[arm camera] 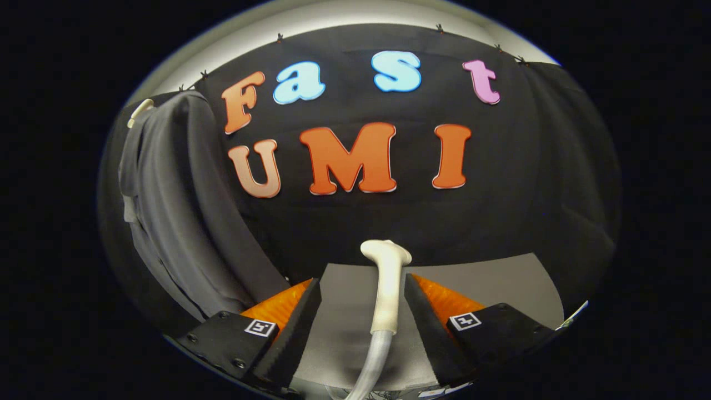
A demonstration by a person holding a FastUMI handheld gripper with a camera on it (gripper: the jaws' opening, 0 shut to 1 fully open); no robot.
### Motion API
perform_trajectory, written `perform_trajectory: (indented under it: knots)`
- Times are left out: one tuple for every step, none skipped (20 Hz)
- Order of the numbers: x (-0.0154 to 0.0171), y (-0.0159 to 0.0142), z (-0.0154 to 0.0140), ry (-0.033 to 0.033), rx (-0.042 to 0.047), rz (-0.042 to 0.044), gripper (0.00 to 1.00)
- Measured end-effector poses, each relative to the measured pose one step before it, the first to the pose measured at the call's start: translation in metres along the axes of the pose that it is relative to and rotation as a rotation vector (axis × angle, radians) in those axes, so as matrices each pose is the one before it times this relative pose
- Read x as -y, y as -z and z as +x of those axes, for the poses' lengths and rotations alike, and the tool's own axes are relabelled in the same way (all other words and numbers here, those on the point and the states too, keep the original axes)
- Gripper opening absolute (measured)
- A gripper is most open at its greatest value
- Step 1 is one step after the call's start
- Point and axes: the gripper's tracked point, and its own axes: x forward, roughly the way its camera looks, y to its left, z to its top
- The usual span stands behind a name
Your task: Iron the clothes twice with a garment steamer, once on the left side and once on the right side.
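Observation:
A cream-white garment steamer (pixel 386 289) lies on the grey table (pixel 500 283), its head pointing away toward the black wall and its pale hose (pixel 371 361) trailing back toward me. My gripper (pixel 362 283) is open around it. The steamer's handle sits between the fingers, close against the right finger and well apart from the left one. A dark grey garment (pixel 178 211) hangs on a white hanger (pixel 140 111) far off to the left of the fingers, against the booth wall.
The black cloth wall (pixel 533 183) closes the back of the table just beyond the steamer's head. Bare grey tabletop stretches to the right of the right finger.

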Motion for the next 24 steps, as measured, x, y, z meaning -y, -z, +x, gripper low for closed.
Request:
perform_trajectory:
  knots:
    - [0.00723,0.00911,0.0157,0.00922,-0.03667,0.00245,0.98]
    - [0.00503,0.0061,0.01753,0.00595,-0.0306,0.00265,0.98]
    - [0.00538,0.00713,0.01386,0.007,-0.03397,0.00538,0.98]
    - [0.00258,0.0066,0.01142,0.00183,-0.03428,0.01066,0.98]
    - [0.00074,0.00862,0.01017,-0.00665,-0.04158,0.00375,0.98]
    - [0.0002,0.00751,0.00779,-0.00454,-0.037,0.00529,0.98]
    - [-0.00165,0.0086,0.00754,-0.01265,-0.03439,0.00035,0.98]
    - [0.00257,0.00441,0.00752,-0.0047,-0.02338,0.00132,0.98]
    - [0.0015,0.00552,0.00532,-0.00475,-0.02556,0.00737,0.98]
    - [-0.00061,0.00325,0.00375,-0.00675,-0.01868,0.01578,0.94]
    - [0.00071,0.0013,0.00545,-0.00385,-0.01171,0.01396,0.9]
    - [0.00112,0.00138,0.00391,-0.00302,-0.00941,0.01553,0.87]
    - [0.00442,0.0032,0.00524,-0.00012,-0.00788,0.02392,0.83]
    - [0.00292,0.00175,0.00336,-0.00341,-0.01182,0.03132,0.75]
    - [-0.0036,0.00077,0.00051,-0.0306,0.0007,0.04161,0.68]
    - [-0.00357,0.00058,0.00318,-0.03012,0.01066,0.05331,0.6]
    - [-0.00483,0.0022,-0.00509,-0.03303,0.00266,0.07064,0.52]
    - [-0.00303,-0.00084,-0.00025,-0.03471,0.01179,0.0794,0.51]
    - [-0.00235,0.00216,-0.00395,-0.05509,-0.00861,0.05955,0.5]
    - [-0.00088,0.00187,-0.00251,-0.0397,-0.00045,0.03851,0.5]
    - [-0.00044,-0.00234,0.00195,-0.02285,0.02958,0.01856,0.49]
    - [0.00191,-0.00202,-0.00348,-0.00007,0.00952,-0.01364,0.48]
    - [0.00162,-0.00039,-0.00373,0.01137,0.0253,-0.02757,0.47]
    - [-0.00019,0.00308,-0.00119,0.01956,0.00987,-0.02606,0.46]
